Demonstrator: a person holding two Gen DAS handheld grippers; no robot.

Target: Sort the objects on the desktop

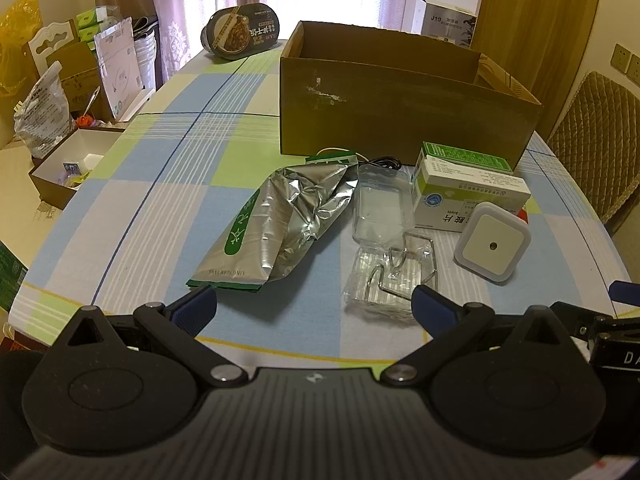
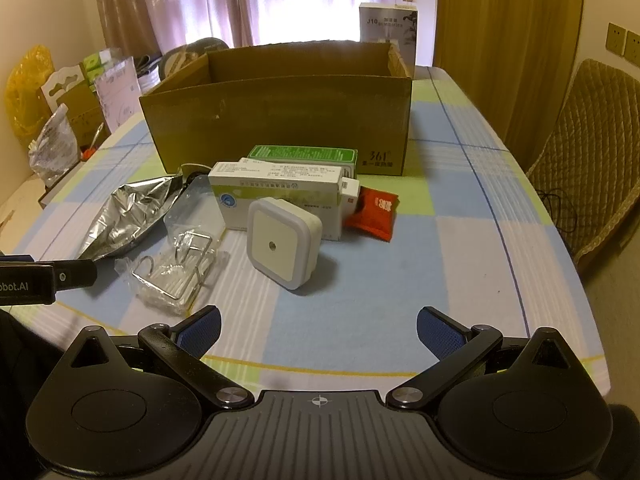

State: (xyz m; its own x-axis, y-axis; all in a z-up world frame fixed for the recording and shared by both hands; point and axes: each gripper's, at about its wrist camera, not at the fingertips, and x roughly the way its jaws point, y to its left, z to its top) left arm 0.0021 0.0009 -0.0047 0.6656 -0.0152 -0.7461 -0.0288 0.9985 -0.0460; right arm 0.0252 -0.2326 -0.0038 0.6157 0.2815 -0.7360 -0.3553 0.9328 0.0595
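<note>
An open cardboard box stands at the back of the checked table. In front of it lie a silver foil bag, a clear plastic tray, a packet of metal hooks, a white medicine box with a green box behind it, a white square night light and a red sachet. My left gripper is open, just short of the foil bag and hooks. My right gripper is open, short of the night light.
A black noodle bowl lies at the table's far left. A white product box stands behind the cardboard box. Boxes and bags crowd a side surface on the left. A quilted chair stands at the right.
</note>
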